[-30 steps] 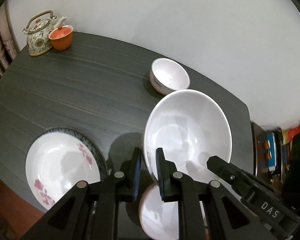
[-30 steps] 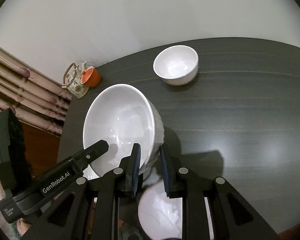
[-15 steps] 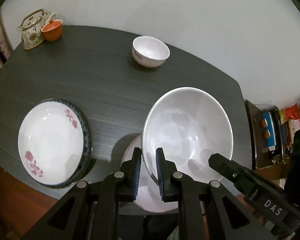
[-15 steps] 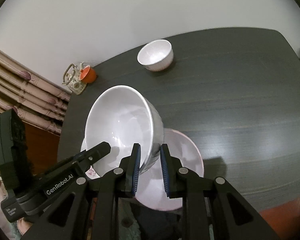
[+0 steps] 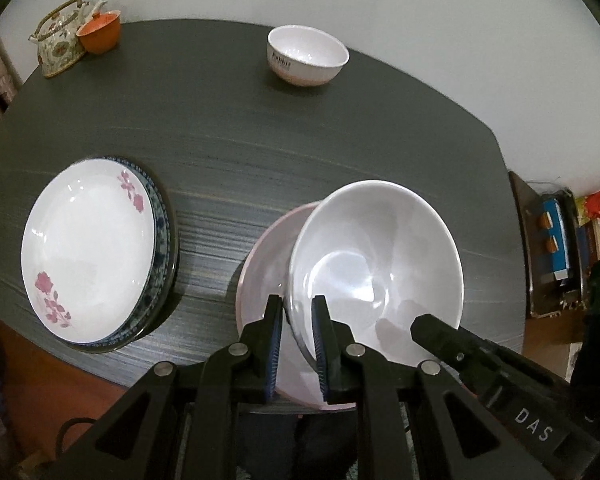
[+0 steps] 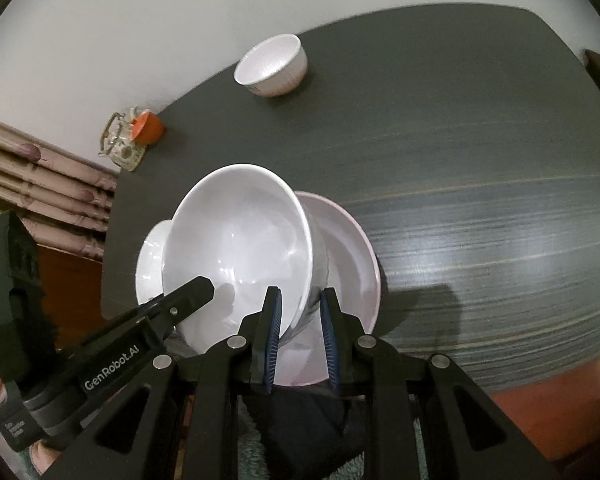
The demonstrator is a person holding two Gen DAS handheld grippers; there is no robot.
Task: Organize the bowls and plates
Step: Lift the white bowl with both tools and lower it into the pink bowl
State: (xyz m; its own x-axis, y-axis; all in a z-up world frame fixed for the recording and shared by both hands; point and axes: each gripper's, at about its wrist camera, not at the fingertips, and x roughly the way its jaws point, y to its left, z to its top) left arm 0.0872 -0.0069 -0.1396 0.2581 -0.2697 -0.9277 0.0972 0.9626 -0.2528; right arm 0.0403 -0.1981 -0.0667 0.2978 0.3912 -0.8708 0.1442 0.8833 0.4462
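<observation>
**Large bowl gripped on both sides above pink plate**

Left gripper (image 5: 297, 330) clamped on the near-left rim of the large white bowl (image 5: 376, 264); right gripper (image 6: 300, 330) clamped on its near-right rim, one finger inside and one outside in each case. Bowl tilted, over the pale pink plate (image 5: 268, 256) at the near edge of the dark table (image 5: 300, 152); contact with the plate not clear. To the left, floral plate (image 5: 88, 248) stacked on a blue-rimmed plate (image 5: 162, 236). Far across the table, small white bowl (image 5: 306, 56), well apart from the rest. At the far left corner, teapot (image 5: 60, 40) touching an orange cup (image 5: 100, 32).
</observation>
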